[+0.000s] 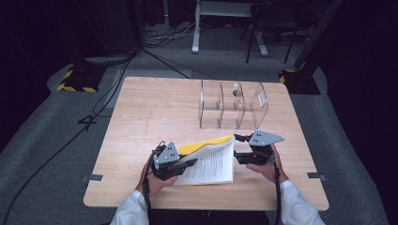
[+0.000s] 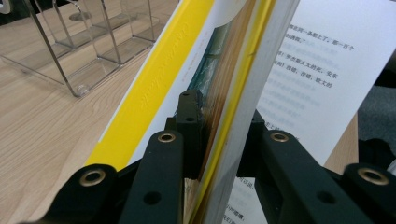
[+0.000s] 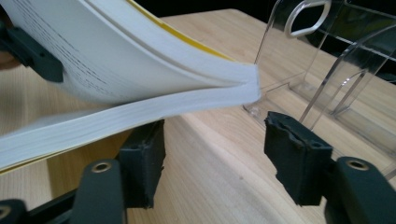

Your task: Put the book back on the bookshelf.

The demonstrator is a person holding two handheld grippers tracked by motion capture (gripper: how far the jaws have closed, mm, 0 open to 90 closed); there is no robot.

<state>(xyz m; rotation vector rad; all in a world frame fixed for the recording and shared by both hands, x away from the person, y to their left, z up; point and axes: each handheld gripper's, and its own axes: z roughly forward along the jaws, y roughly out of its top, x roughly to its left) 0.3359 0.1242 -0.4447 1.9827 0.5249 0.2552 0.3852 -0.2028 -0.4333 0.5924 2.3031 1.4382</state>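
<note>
1. The yellow-covered paperback book [image 1: 209, 159] lies partly open near the front edge of the pale wooden table [image 1: 141, 117], between the two hands.
2. The left gripper [image 2: 219, 135] has its jaws pinched on the front cover and some first pages, lifted at a slant. In its own view the yellow cover stands on the left and a printed white page on the right.
3. The right gripper [image 3: 215, 158] is at the right edge of the book with its jaws spread wide; the page block hangs just above them, not gripped.
4. I judge the step is opening or leafing the book (the cover is raised). The next move probably calls for the right jaws to close on the page edge.
5. The page carries lines of Chinese print, too small to read. The embossed cover text is illegible.
6. A clear acrylic divided organizer [image 1: 233, 105] stands farther back, to the right.
</note>
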